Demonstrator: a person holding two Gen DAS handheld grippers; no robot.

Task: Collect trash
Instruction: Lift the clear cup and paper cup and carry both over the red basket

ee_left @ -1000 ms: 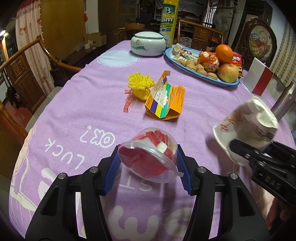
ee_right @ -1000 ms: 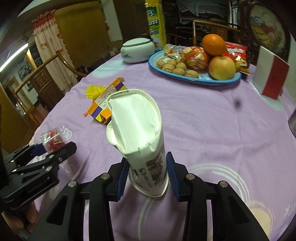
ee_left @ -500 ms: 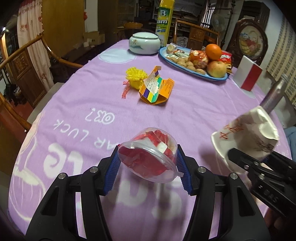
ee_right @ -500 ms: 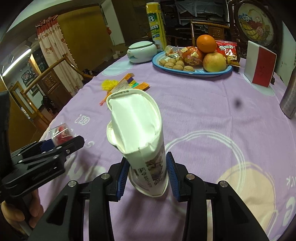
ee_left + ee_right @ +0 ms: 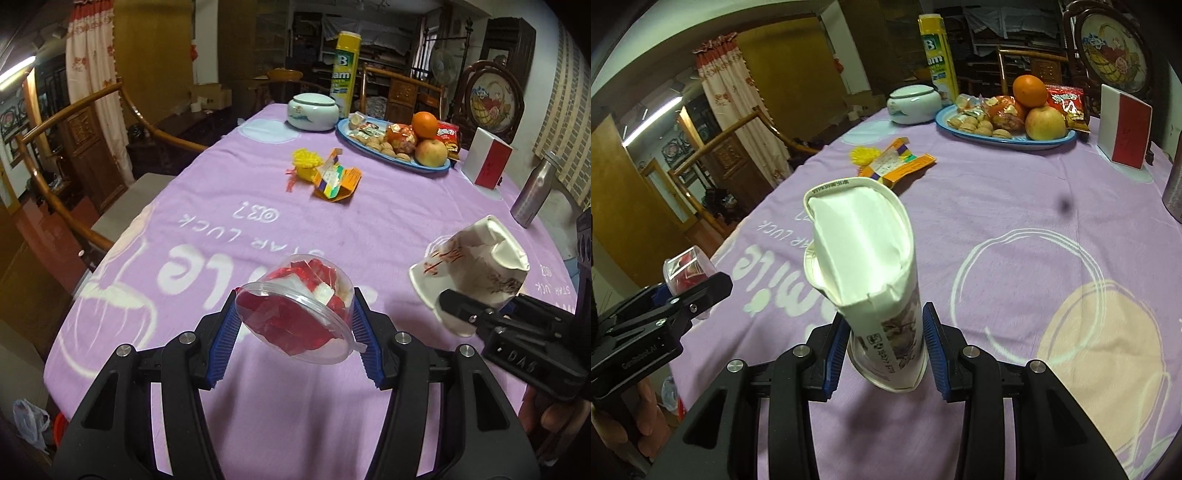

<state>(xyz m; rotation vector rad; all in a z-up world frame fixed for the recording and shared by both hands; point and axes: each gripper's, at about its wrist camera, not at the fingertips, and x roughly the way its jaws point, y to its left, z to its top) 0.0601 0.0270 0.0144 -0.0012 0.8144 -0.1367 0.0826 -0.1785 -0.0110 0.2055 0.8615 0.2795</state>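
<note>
My left gripper [image 5: 295,332] is shut on a clear plastic cup [image 5: 295,317] with red scraps inside, held above the near end of the purple table [image 5: 229,206]. My right gripper [image 5: 886,354] is shut on a crushed white paper cup [image 5: 864,266]; it also shows in the left wrist view [image 5: 469,273] at the right. The left gripper and its clear cup [image 5: 685,269] show at the left of the right wrist view. An orange flattened carton [image 5: 334,179] and a yellow frilly wrapper [image 5: 306,162] lie mid-table.
A blue fruit plate [image 5: 399,158] with an apple, an orange and nuts, a white lidded jar [image 5: 313,112], a yellow can [image 5: 343,86], a red-white card box [image 5: 487,162] and a steel bottle [image 5: 533,190] stand at the far side. Wooden chairs [image 5: 74,147] line the left edge.
Both grippers have pulled back toward the near edge of the table and risen, each still holding its cup. The items on the table look farther away.
</note>
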